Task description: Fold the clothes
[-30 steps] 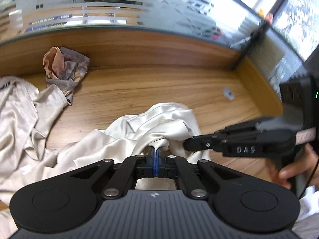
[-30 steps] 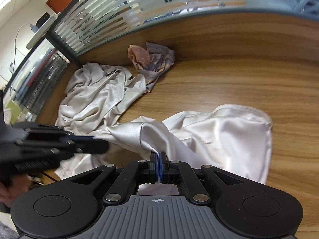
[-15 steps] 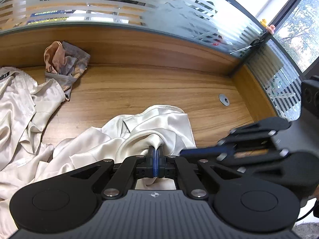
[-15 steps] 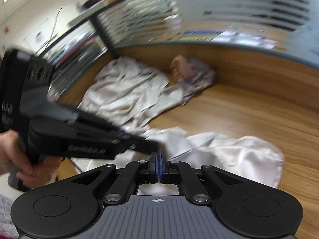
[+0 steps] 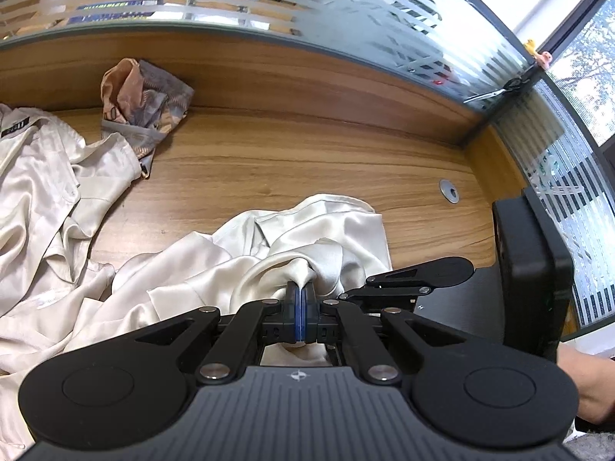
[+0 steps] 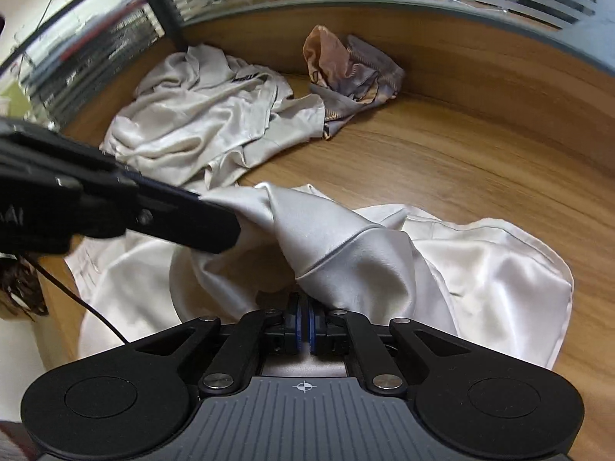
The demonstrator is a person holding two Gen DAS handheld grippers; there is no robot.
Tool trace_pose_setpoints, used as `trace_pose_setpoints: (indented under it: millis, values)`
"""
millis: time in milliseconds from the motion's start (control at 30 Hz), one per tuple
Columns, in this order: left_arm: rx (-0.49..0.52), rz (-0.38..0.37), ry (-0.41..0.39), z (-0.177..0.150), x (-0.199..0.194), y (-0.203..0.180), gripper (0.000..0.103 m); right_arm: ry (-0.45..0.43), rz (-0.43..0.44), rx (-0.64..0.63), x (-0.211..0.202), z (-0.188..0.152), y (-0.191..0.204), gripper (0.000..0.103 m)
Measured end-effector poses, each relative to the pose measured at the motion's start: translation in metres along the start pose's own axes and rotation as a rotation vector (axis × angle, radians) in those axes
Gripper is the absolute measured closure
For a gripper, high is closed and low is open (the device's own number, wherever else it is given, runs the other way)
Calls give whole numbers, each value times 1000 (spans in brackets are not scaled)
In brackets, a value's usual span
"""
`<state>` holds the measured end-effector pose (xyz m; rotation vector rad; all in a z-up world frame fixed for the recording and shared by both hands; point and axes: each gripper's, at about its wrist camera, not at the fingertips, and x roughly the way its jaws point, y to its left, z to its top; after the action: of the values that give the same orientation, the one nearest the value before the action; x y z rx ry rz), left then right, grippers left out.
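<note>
My left jaws are pressed tight together on a raised fold of the cream satin garment (image 5: 307,230), the blue pads (image 5: 301,313) flat against each other with the cloth pinched between them. The left gripper (image 5: 301,299) lifts that fold off the wooden tabletop (image 5: 307,161), while the rest of the garment lies crumpled below and trails away to the left.

From my right wrist view, the right gripper (image 6: 305,319) has a thick seamed edge of the same garment (image 6: 499,276) running down into it. My right jaws have just been opening a little: a narrow slit shows between the pads (image 6: 295,326), and the fabric still sits in it. The cloth hides the pad tips, so I think they still bear on it, though I cannot be sure. The left gripper's black fingers (image 6: 184,219) reach in from the left of that view and hold the neighbouring fold, so both grips sit close together on one bunched ridge of satin.

Farther back on the tabletop lies a second pale satin garment (image 6: 200,123) in a loose heap, and against the wooden back panel sits a crumpled patterned cloth (image 5: 144,103) in orange and grey. A small round metal grommet (image 5: 449,191) is set into the tabletop to the right.
</note>
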<state>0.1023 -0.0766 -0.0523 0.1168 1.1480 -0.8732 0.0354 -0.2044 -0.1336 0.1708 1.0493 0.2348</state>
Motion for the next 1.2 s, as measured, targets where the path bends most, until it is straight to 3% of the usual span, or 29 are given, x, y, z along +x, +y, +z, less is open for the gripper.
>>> trace_pose_setpoints:
  millis: [100, 167, 333, 833, 1000, 1100, 1200]
  values:
    - [-9, 8, 11, 2, 6, 4, 103, 9, -22, -10, 9, 1, -2, 90]
    - [-16, 12, 18, 3, 10, 6, 103, 2, -32, -15, 13, 2, -3, 79]
    - [-27, 22, 28, 6, 18, 11, 103, 0, -53, -75, 21, 4, 0, 72]
    - [-3, 136, 82, 5, 64, 32, 103, 87, -35, -98, 62, 9, -11, 62]
    - [-10, 163, 110, 4, 81, 44, 102, 82, -28, -136, 65, 10, -7, 62]
    - [-11, 173, 128, 2, 90, 51, 102, 84, -24, -142, 67, 12, -8, 70]
    - [-4, 173, 123, 0, 93, 55, 102, 86, -5, -128, 68, 13, -10, 90]
